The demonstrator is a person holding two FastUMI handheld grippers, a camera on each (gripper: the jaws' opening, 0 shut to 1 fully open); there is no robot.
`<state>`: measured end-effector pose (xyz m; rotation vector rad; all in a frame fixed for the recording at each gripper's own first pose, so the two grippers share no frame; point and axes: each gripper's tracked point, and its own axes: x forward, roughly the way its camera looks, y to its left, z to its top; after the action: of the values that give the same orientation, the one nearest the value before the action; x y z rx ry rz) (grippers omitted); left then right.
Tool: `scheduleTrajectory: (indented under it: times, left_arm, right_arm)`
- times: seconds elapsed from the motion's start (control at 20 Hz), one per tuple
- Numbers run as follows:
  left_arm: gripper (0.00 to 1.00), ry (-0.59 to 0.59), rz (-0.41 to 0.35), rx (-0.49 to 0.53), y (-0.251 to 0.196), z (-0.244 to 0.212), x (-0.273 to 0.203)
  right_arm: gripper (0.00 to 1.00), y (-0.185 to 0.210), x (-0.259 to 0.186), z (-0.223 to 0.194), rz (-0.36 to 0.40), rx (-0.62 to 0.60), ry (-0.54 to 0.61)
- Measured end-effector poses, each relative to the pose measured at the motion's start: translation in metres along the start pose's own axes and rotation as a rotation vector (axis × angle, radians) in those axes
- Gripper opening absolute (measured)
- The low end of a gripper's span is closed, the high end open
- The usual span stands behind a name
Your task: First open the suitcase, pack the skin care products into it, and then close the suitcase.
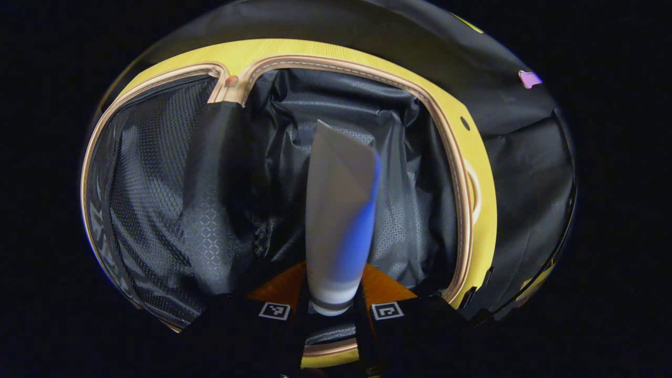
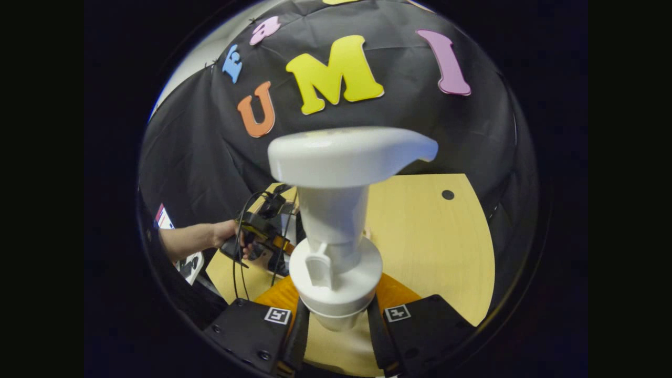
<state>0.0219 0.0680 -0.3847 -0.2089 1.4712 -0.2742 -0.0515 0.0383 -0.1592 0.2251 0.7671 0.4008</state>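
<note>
The left gripper (image 1: 331, 311) pinched a tube (image 1: 341, 210), long axis pointing up-frame over the open suitcase (image 1: 472, 157); the right gripper (image 2: 336, 315) clasped a pump bottle (image 2: 336, 210) upright above the worktop (image 2: 436, 236).

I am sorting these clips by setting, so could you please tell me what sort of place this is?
Probably a staged recording booth, not a home: black cloth wall behind a bare wooden table, with an open suitcase on it. Each gripper grasps a toiletry, a tube and a pump bottle.
</note>
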Motion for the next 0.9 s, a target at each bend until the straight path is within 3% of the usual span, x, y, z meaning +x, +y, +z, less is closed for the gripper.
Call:
scheduleTrajectory:
  times: [0.05,0.1,0.15,0.2,0.3,0.35,0.4,0.45,0.5,0.55,0.6,0.7,0.8,0.9]
  left_arm:
    - [0.50,0.000,0.002,0.000,0.000,0.000,0.000]
    - [0.43,-0.002,0.004,0.001,-0.001,0.001,0.001]
    - [0.44,-0.003,0.004,-0.001,-0.001,0.001,0.001]
    - [0.52,-0.003,0.009,0.001,-0.001,0.000,0.001]
    - [0.47,-0.015,0.010,0.000,-0.004,0.001,-0.002]
    - [0.58,-0.027,0.008,0.002,-0.007,0.003,-0.005]
    - [0.55,-0.047,0.025,0.013,-0.006,0.004,-0.012]
    - [0.65,-0.076,0.035,0.028,-0.008,0.004,-0.019]
    - [0.76,-0.128,0.052,0.044,-0.009,0.007,-0.032]
    - [0.75,-0.201,0.062,0.057,-0.009,0.012,-0.048]
    - [0.63,-0.278,0.087,0.070,-0.006,0.015,-0.067]
    - [0.92,-0.449,0.160,0.104,0.007,0.018,-0.114]
    - [0.90,-0.587,0.238,0.113,0.015,0.016,-0.154]
    - [0.91,-0.671,0.301,0.090,0.032,0.005,-0.185]
  right_arm:
    - [0.48,0.004,0.002,0.001,0.003,-0.018,0.002]
    - [0.48,0.007,0.004,0.002,0.008,-0.032,0.004]
    - [0.48,0.011,0.005,0.002,0.014,-0.041,0.008]
    - [0.48,0.015,0.006,0.002,0.020,-0.049,0.013]
    - [0.48,0.019,0.013,0.002,0.018,-0.063,0.028]
    - [0.48,0.018,0.018,0.003,0.008,-0.071,0.041]
    - [0.47,0.017,0.025,0.000,-0.004,-0.081,0.066]
    - [0.47,0.019,0.033,-0.001,-0.005,-0.088,0.092]
    - [0.48,0.024,0.044,-0.003,0.004,-0.089,0.125]
    - [0.46,0.031,0.056,-0.004,0.022,-0.084,0.153]
    - [0.48,0.039,0.069,-0.004,0.039,-0.075,0.185]
    - [0.48,0.060,0.100,-0.006,0.085,-0.063,0.257]
    - [0.48,0.075,0.142,-0.013,0.111,-0.035,0.346]
    - [0.48,0.079,0.178,-0.035,0.092,0.034,0.475]
